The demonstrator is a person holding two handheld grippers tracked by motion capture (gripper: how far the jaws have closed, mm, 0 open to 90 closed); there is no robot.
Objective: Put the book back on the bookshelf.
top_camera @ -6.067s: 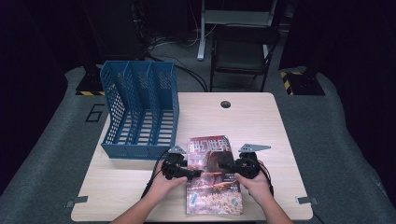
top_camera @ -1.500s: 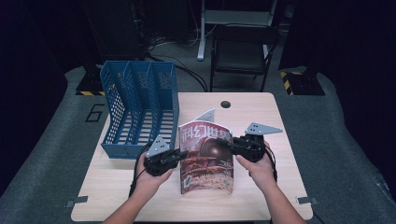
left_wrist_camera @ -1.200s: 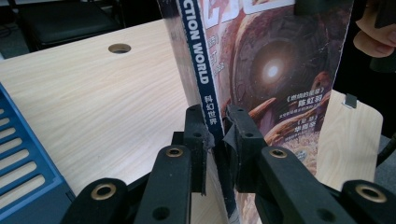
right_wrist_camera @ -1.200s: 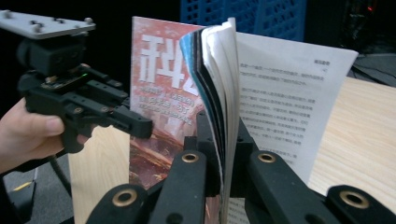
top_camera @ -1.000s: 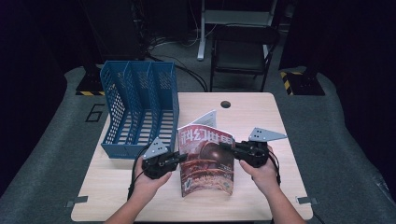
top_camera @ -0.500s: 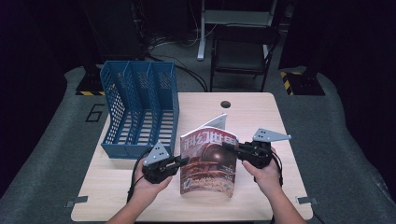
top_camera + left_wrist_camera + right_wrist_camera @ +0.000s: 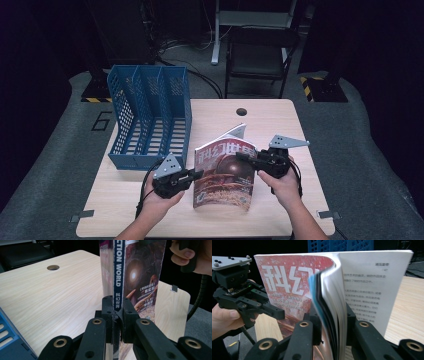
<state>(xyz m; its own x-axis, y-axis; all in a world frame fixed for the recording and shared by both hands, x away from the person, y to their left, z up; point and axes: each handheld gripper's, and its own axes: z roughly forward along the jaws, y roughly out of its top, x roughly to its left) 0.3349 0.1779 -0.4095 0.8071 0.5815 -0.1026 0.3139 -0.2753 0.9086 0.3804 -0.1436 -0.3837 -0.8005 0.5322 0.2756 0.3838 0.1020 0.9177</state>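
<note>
While the magazine [image 7: 225,172] is stood on edge on the bench [image 7: 280,117], these points apply:
Left gripper [image 7: 117,305]: clenched on the spine, low down.
Right gripper [image 7: 331,315]: jaws have just been opening; pages still between them, grip loosening.
Step done well: spine hold kept firm, pages let go gradually, magazine kept upright toward the blue file rack [image 7: 150,112] beyond the left jaws.
Left gripper view: spine lettering.
Right gripper view: fanned pages, inner text.

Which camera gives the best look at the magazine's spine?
The left gripper view: the spine faces the camera, its lettering readable, with the left tool shut on it. The high view shows the magazine front cover and only the spine's edge. The right gripper view looks at the cover and loose pages from the other side, spine hidden.
</note>
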